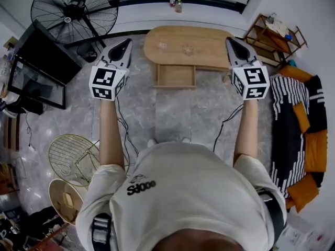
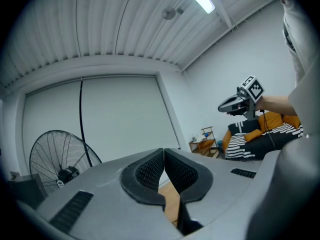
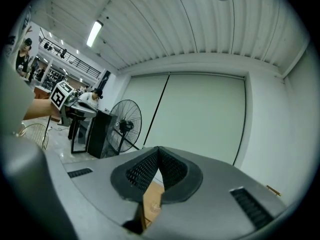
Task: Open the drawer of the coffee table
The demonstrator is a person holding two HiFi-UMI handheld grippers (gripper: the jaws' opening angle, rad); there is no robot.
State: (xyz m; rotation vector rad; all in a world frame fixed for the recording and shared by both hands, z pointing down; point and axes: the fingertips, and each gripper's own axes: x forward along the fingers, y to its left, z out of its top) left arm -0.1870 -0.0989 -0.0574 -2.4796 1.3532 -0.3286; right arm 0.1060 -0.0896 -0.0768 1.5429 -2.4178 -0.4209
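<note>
We hold left gripper point(image 1: 126, 44) and right gripper point(image 1: 230, 41) level, jaws together on nothing; drawer point(image 1: 176, 76) sticks out open at coffee table point(image 1: 183, 43) front edge, middle; we judge it done; for more travel, we'd pull its front straight back, centred.

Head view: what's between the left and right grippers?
The wooden coffee table, its drawer pulled out, shows between the left gripper and right gripper in the head view, lower down on the floor. Both grippers are shut and empty.
</note>
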